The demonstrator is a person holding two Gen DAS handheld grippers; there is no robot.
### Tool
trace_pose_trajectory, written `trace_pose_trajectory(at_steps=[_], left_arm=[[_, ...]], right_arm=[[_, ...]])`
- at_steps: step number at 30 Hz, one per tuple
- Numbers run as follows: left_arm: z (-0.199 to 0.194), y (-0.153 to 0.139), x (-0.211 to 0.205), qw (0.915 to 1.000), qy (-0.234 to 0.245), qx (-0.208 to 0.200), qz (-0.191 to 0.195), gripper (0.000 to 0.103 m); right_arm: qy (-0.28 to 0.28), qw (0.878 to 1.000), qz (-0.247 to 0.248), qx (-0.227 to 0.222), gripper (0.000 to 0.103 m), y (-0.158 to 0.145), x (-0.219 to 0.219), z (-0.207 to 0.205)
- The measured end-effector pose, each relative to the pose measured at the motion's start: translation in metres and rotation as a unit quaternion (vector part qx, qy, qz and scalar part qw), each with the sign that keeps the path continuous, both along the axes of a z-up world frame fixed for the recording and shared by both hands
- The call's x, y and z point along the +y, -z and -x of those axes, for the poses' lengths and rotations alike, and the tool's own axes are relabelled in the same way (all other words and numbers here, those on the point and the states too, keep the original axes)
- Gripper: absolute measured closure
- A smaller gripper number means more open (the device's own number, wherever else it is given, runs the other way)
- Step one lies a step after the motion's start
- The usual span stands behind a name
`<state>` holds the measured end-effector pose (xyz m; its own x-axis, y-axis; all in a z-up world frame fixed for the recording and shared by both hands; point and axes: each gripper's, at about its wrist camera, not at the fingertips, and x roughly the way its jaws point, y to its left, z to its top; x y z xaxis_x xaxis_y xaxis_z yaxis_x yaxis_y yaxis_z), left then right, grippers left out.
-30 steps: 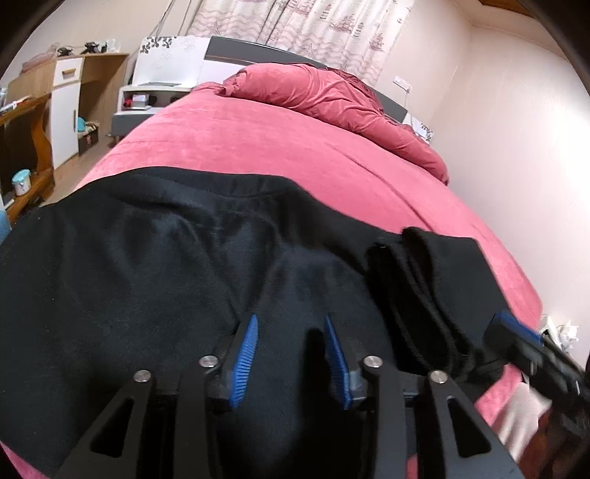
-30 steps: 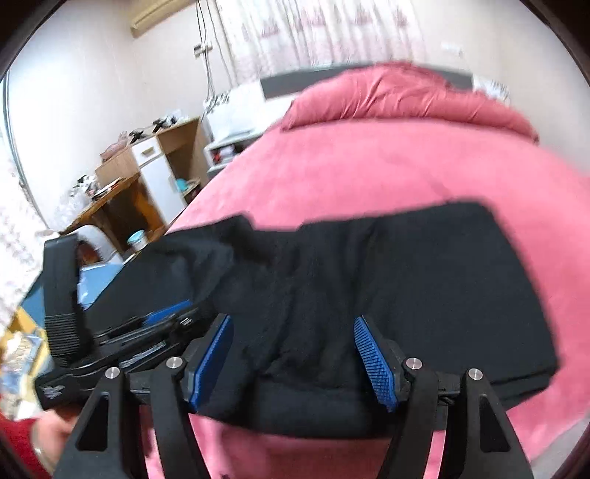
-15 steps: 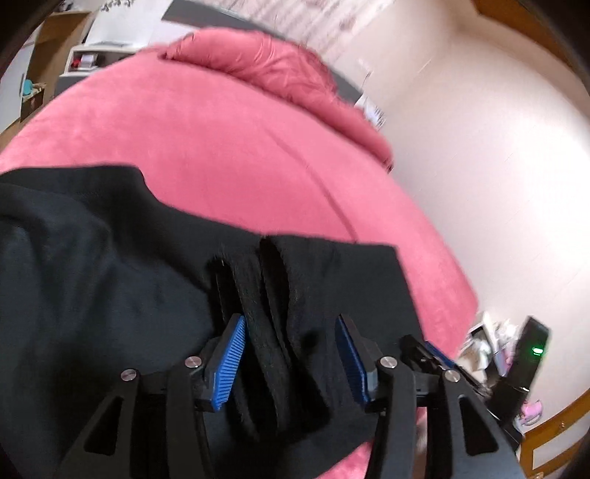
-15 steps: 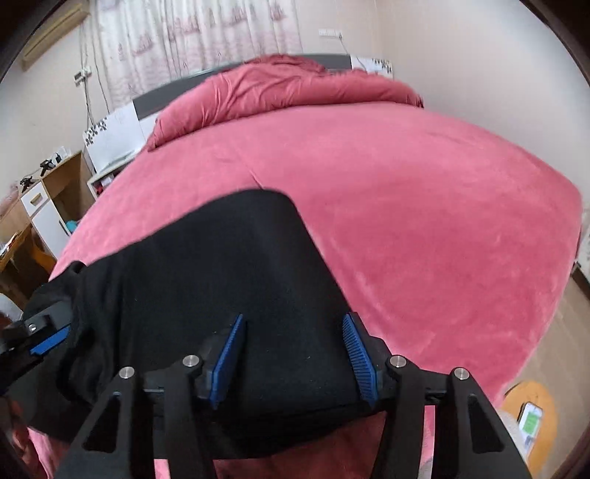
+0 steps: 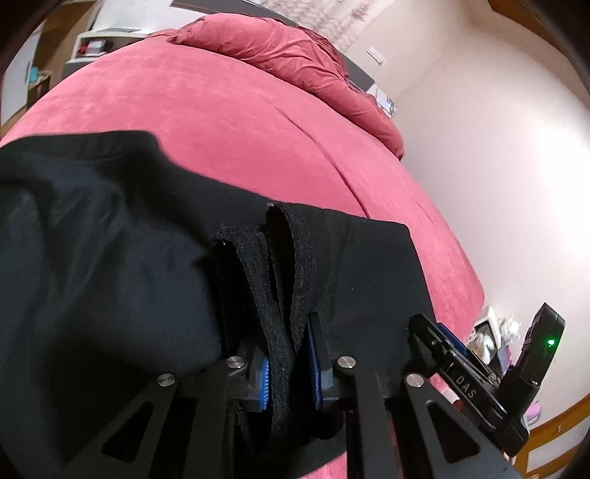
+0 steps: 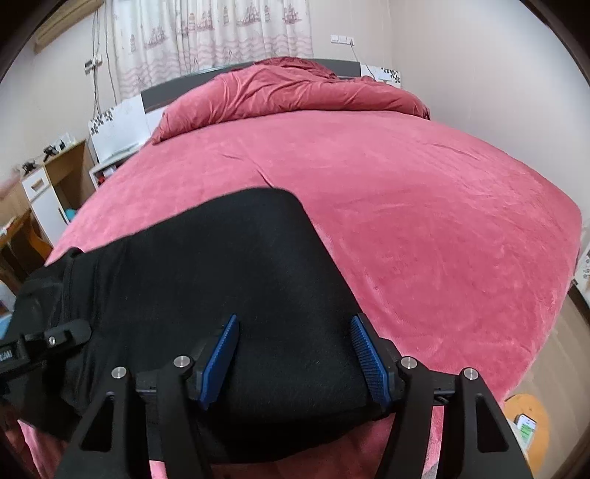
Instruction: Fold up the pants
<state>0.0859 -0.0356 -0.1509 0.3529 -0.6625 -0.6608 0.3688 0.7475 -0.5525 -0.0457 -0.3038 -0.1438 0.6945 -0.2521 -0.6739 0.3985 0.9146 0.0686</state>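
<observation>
Since half a second before, the left gripper (image 5: pixel 289 359) had closed in, and its blue pads now squeezed the bunched cuffs of the black pants (image 5: pixel 110 276). Earlier those pads stood wide apart with the cuffs loose between them. The pants lay spread on the pink bed (image 5: pixel 239 121), right under and ahead of both grippers. Two cuff loops stuck up just past the left gripper's pads, and the rest of the cloth spread out to that gripper's left. The right gripper (image 6: pixel 295 353) was wide open, with its blue pads (image 6: pixel 221 353) over the flat black cloth near the pants' right edge. I could not tell if those pads touched the cloth. In the left view, the right gripper's black body showed off to the right, with a small green light (image 5: pixel 551 342) on it. Far ahead of both grippers lay a rumpled pink blanket (image 6: pixel 287 88) at the head of the bed. Behind that hung a pale curtain (image 6: pixel 214 33). To the right gripper's far left stood a wooden desk (image 6: pixel 48 177).
</observation>
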Motion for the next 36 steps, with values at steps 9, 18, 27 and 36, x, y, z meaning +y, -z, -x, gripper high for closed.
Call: trace_pose_trajectory(at_steps=[9, 18, 27, 36], left_arm=[[0.002, 0.018, 0.011, 0.9997, -0.002, 0.009, -0.024, 0.081], [0.012, 0.006, 0.064, 0.996, -0.057, 0.064, 0.023, 0.07], [0.059, -0.003, 0.183, 0.973, -0.193, 0.094, 0.085, 0.069], [0.077, 0.036, 0.21, 0.9294, -0.22, 0.235, 0.18, 0.065]], right_arm=[[-0.027, 0.999, 0.025, 0.04, 0.037, 0.009, 0.013, -0.012], [-0.025, 0.999, 0.013, 0.037, 0.037, 0.008, 0.009, -0.012], [-0.023, 0.999, 0.013, 0.037, 0.036, 0.008, 0.012, -0.011], [-0.023, 0.999, 0.014, 0.038, 0.036, 0.008, 0.01, -0.012]])
